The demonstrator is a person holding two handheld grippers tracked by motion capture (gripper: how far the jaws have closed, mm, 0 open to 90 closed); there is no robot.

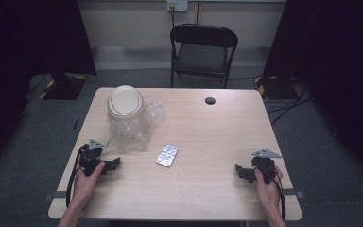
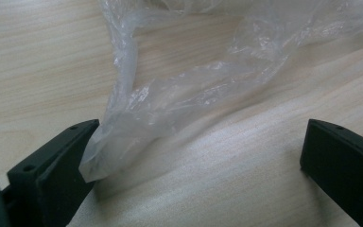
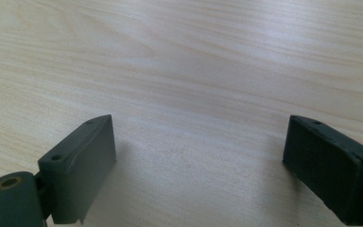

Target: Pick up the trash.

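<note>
My left gripper [image 1: 105,164] rests low at the near left of the table [image 1: 217,189], jaws spread wide and pointed at the bag [image 1: 130,130], because that clear plastic is what I mean to take hold of first. In the left gripper view a loose corner of the bag [image 2: 123,142] lies flat on the wood and just reaches my left-hand jaw, touching or nearly so, while the other jaw stands well apart from it, so nothing is pinched yet. The bag sits at the left of the table, slumped around a stack of pale round plates [image 1: 124,100] that stands inside it; I judge the stack holds the film in place, which is why a tail of it trails toward me. To the right, near the table's middle, a silver blister pack [image 1: 167,155] lies flat on the open wood, beside the bag but apart from it, within reach of either hand. A small dark cap [image 1: 210,100] sits near the far edge. My right gripper [image 1: 245,172] waits at the near right, jaws spread, with bare wood between them. I can read no brand, label or writing anywhere; the pack's foil is too small to tell.
</note>
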